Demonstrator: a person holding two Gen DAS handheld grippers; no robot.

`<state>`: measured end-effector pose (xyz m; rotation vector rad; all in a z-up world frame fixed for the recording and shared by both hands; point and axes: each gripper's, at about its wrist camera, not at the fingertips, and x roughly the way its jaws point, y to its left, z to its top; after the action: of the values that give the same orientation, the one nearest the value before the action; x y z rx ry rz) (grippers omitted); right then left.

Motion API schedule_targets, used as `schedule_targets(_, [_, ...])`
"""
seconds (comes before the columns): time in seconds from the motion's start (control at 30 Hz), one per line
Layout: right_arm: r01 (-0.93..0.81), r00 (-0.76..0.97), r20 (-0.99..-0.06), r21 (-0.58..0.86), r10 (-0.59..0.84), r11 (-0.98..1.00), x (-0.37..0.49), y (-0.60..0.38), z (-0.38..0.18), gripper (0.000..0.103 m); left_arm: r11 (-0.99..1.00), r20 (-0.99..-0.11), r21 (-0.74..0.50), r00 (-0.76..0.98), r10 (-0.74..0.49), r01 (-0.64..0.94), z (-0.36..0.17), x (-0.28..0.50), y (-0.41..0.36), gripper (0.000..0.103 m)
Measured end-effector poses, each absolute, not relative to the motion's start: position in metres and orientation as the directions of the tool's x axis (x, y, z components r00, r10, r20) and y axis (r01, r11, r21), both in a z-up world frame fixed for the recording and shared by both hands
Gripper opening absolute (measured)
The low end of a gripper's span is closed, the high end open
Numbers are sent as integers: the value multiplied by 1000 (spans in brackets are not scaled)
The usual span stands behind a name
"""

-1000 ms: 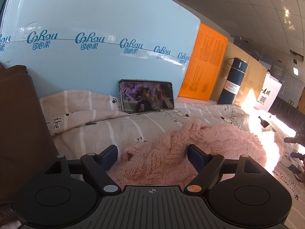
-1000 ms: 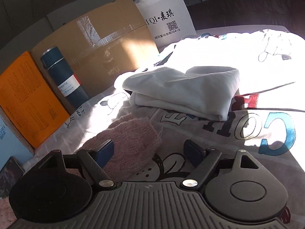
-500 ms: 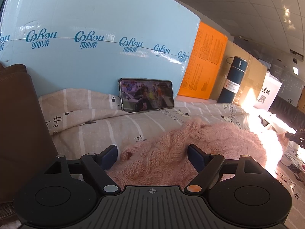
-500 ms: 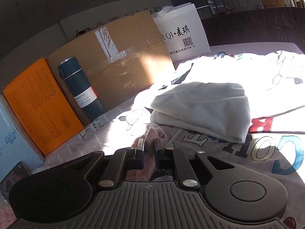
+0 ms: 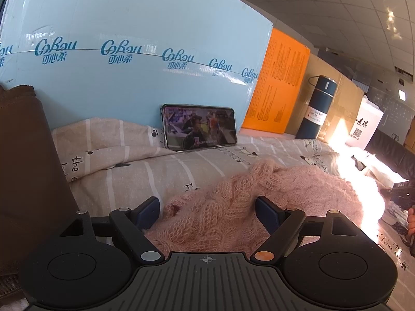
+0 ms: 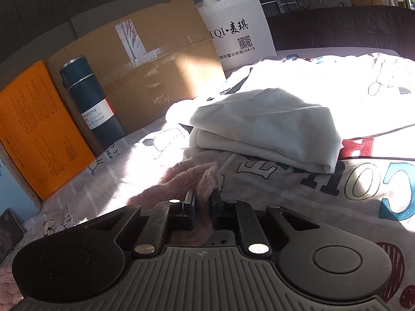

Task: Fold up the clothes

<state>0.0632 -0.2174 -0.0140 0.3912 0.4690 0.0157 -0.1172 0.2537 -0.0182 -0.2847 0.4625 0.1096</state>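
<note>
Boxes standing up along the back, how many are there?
3. The big blue box stands behind the phone, the orange box right of it, then the brown cardboard box behind the bottle. More may hide out of view.

A sweater (image 5: pixel 259 202) is lying on the bed (image 5: pixel 160 171). A phone (image 5: pixel 199 127) and a bottle (image 5: pixel 317 107) are standing along the bed's far edge, a folded garment (image 6: pixel 269 127) lying right of the bottle.

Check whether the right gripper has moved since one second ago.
Yes. The right gripper closed on the fuzzy pink knit sweater and drew back; the folded white garment now sits farther ahead.
</note>
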Motion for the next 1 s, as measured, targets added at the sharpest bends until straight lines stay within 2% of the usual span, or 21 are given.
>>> schedule_targets(0.07, [49,910,-397,382,116,923,59,-218,-9,7,955,-452,-246,891,40,-168,-18,-118,254,83])
schedule_targets(0.2, [-50,952,-258,395,163,917,49,-214,23,7,954,-453,-247,891,40,-168,-18,-117,254,83])
schedule_targets(0.33, [-106,955,-208,428,212,897,65,-204,44,7,955,-454,-246,890,38,-166,-18,-117,254,83])
schedule_targets(0.5, [-72,957,-220,454,190,888,97,-197,41,7,955,-463,-255,886,16,-150,-19,-116,255,82])
schedule_targets(0.53, [-60,956,-230,452,182,890,101,-196,38,7,955,-464,-256,886,14,-148,-19,-116,254,76])
schedule_targets(0.57, [-48,955,-242,449,173,892,106,-195,34,7,955,-466,-257,885,10,-147,-20,-115,255,54])
schedule_targets(0.67, [9,941,-312,418,134,908,115,-195,17,7,953,-475,-268,880,-3,-142,-21,-114,256,26])
schedule_targets(0.77, [54,923,-369,403,108,914,122,-196,4,7,953,-442,-255,896,34,-162,-17,-119,255,21])
schedule_targets(0.83, [36,932,-339,432,125,901,117,-201,6,7,952,-417,-253,907,53,-172,-14,-123,255,21])
schedule_targets(0.93, [30,942,-313,442,123,896,111,-205,7,7,954,-431,-231,899,74,-189,-15,-121,253,21])
schedule_targets(1.0, [66,929,-360,378,81,923,114,-201,3,7,956,-445,-218,892,82,-197,-15,-120,252,22])
